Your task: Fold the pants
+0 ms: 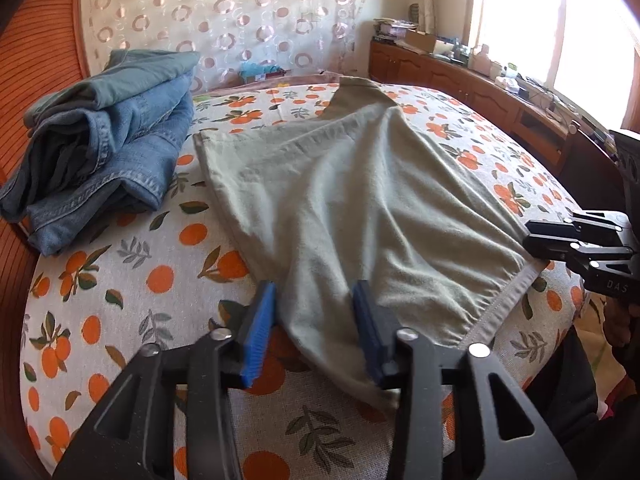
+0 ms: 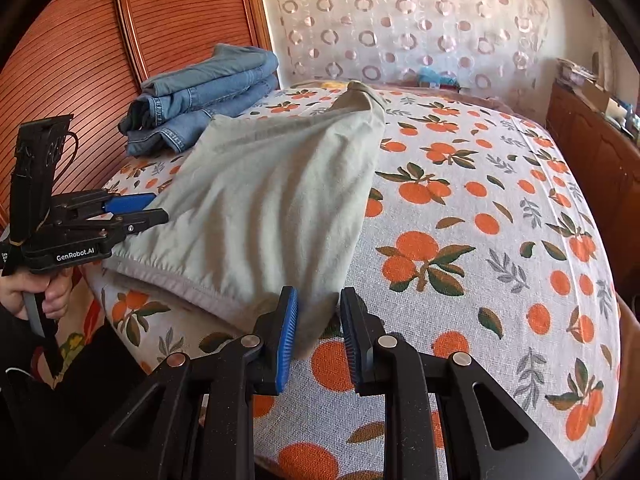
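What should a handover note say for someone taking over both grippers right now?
Left gripper: jaws apart, near-left corner of the green pants lying between the pads, not pinched.
Right gripper: near-right corner sits between its pads; grip unclear.
Pants lie spread on the orange-print bedspread, waist end toward you.
Folded jeans stack sits at the far left.
Done: pants laid out. Left: fold them, add to stack.

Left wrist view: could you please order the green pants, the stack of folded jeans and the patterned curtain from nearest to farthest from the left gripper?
1. Green pants: between the left gripper's fingers.
2. Stack of folded jeans: upper left on the bed.
3. Patterned curtain: behind the bed.
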Available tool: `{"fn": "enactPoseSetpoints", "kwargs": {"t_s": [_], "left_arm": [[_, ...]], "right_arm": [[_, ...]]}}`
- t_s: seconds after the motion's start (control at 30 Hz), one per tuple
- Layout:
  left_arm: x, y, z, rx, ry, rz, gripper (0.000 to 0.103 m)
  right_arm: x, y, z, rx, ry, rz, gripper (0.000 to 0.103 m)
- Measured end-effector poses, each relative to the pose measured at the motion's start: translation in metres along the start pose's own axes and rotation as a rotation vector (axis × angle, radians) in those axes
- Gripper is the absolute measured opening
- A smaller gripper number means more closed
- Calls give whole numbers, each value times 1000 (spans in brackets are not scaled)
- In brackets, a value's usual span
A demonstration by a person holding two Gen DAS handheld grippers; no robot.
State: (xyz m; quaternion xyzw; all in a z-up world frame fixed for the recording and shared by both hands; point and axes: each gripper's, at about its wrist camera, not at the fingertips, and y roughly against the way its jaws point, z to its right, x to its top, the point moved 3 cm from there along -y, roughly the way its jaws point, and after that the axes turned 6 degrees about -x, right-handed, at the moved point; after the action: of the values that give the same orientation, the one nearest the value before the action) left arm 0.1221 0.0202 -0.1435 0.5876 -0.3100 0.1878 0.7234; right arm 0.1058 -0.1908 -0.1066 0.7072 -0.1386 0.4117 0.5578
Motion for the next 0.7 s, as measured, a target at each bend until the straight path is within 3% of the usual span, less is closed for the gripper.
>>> {"fn": "enactPoseSetpoints", "kwargs": {"t_s": [0.3, 0.53, 0.7], "left_arm": [[-14, 14, -2, -6, 42, 0, 48], [-30, 28, 14, -10, 48, -4, 48], [-36, 36, 14, -40, 106, -2, 48]], "right_arm": [[-10, 3, -3, -21, 7, 46, 23], [-11, 4, -4, -31, 2, 43, 23], [-10, 6, -2, -44, -19, 39, 24]]}}
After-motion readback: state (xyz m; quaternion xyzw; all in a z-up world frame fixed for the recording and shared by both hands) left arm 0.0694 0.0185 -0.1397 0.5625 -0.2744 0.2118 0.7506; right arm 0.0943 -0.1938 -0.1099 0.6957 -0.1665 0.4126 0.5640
